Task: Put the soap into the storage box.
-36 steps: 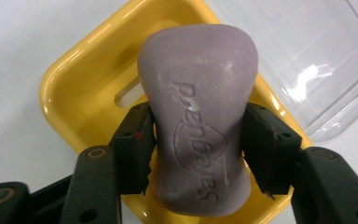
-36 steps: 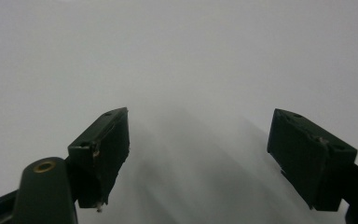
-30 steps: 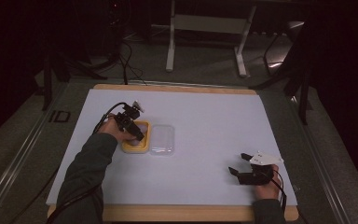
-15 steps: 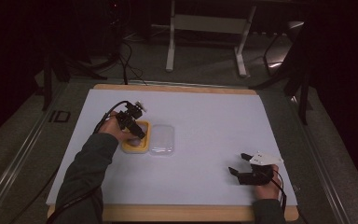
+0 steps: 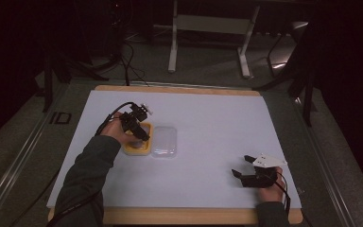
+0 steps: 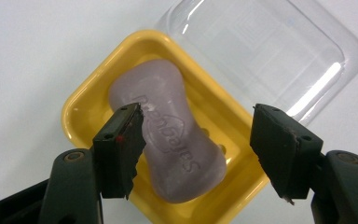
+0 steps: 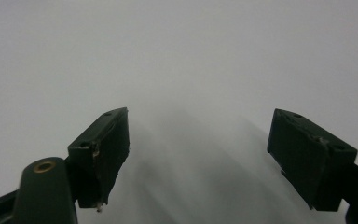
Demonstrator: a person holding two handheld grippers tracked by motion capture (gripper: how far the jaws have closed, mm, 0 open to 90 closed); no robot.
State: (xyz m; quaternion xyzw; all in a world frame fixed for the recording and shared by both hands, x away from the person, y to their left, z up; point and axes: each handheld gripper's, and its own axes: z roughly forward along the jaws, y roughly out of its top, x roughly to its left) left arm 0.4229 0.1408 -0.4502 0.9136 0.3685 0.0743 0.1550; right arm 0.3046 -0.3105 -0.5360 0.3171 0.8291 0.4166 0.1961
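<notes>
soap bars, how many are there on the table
1: a pale purple waisted soap bar lies in the yellow plastic soap dish, beside the clear plastic lid, at the left of the white table mat. None seems hidden.

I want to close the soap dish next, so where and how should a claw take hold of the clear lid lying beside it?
Judging by its pose, grip the clear lid at a long-side rim, coming from above on the side away from the yellow dish. It lies flat on the white table touching the dish, so only the outer edges look free.
</notes>
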